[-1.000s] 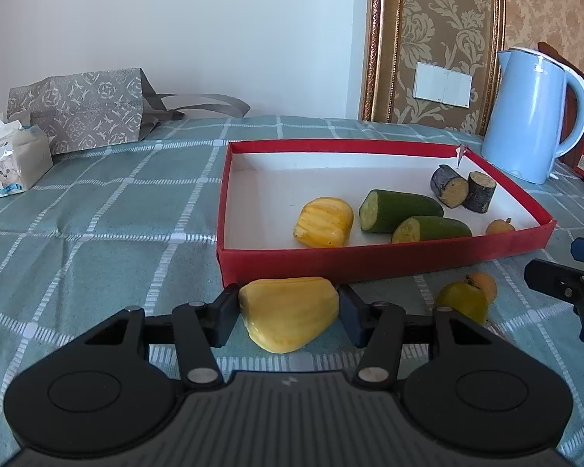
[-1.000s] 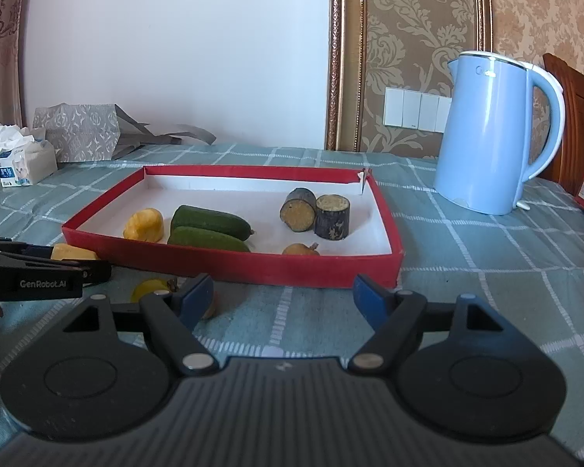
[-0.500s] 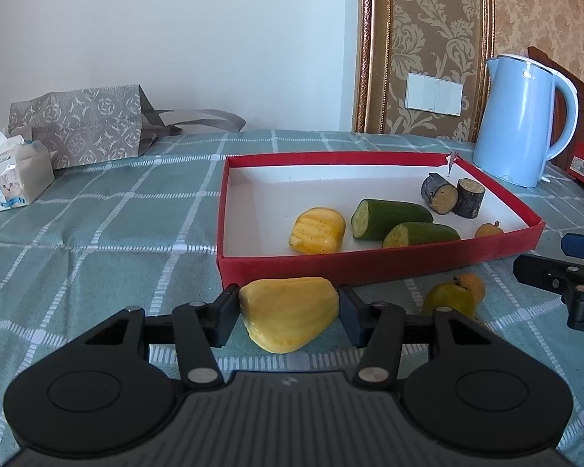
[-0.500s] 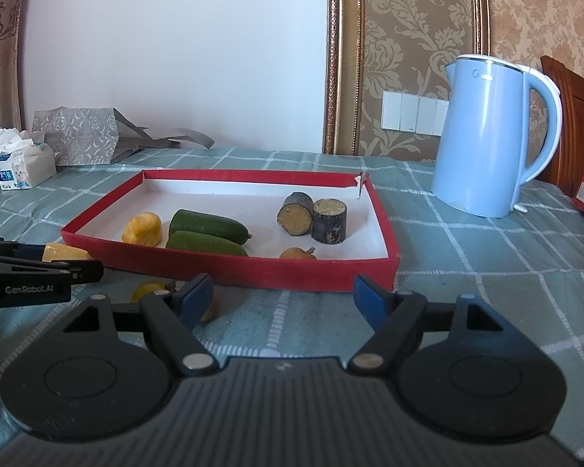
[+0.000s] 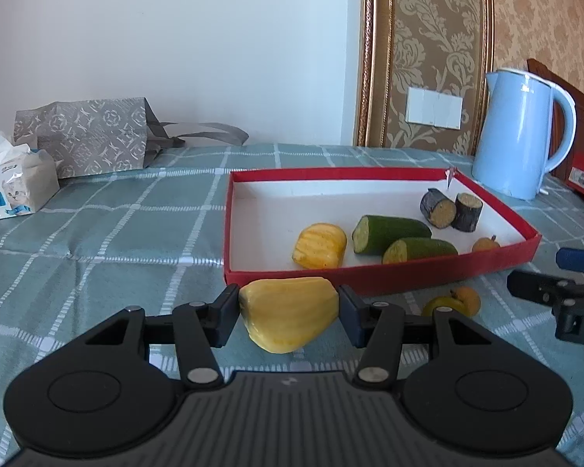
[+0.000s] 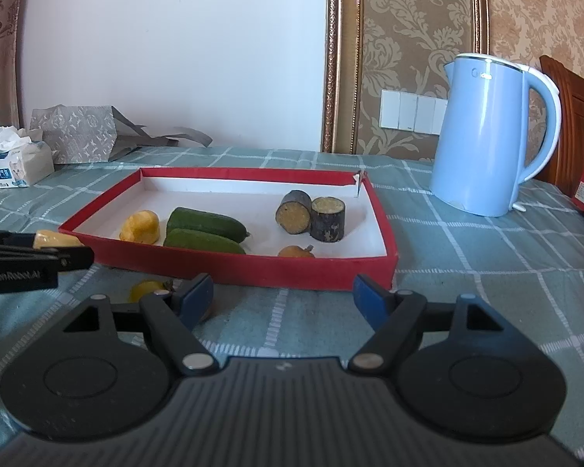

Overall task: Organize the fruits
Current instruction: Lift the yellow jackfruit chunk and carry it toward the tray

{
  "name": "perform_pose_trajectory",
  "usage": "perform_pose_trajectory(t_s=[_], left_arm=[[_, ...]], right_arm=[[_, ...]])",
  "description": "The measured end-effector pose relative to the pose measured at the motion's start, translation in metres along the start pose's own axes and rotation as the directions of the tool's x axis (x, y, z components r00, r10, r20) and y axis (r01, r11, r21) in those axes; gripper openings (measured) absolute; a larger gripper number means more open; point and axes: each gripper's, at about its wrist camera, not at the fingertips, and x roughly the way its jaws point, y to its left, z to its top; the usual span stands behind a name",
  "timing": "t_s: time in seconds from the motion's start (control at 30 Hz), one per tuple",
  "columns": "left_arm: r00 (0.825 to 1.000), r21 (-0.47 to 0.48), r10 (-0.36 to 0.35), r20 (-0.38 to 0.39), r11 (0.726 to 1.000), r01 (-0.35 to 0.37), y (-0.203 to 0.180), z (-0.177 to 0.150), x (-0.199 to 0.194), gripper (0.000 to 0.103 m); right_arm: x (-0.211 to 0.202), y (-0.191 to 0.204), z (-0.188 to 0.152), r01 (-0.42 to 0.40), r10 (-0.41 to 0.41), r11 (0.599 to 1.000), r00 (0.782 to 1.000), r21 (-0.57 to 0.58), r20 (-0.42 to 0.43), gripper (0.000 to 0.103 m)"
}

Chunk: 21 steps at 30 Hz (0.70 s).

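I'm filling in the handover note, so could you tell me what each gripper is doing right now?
Left gripper: closed on the yellow fruit piece.
Right gripper: open, holding nothing.

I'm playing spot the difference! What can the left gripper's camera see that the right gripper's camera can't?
Only the left camera shows the whole yellow fruit pinched in the left gripper, and a small orange fruit outside the box. Only the right camera shows the right gripper wide open and empty. Both show the red box, cucumbers and blue kettle.
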Motion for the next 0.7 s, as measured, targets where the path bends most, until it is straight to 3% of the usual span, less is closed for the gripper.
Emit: perform_pose_trajectory(t_s=[0.7], left_arm=[[1.0,-0.034,-0.008,0.024,0.999,0.009,0.005,0.015,-0.001,0.053]], right_arm=[[0.002,0.0,-0.001,-0.005,0.005,1.0,1.0,0.01,-0.005,0.077]])
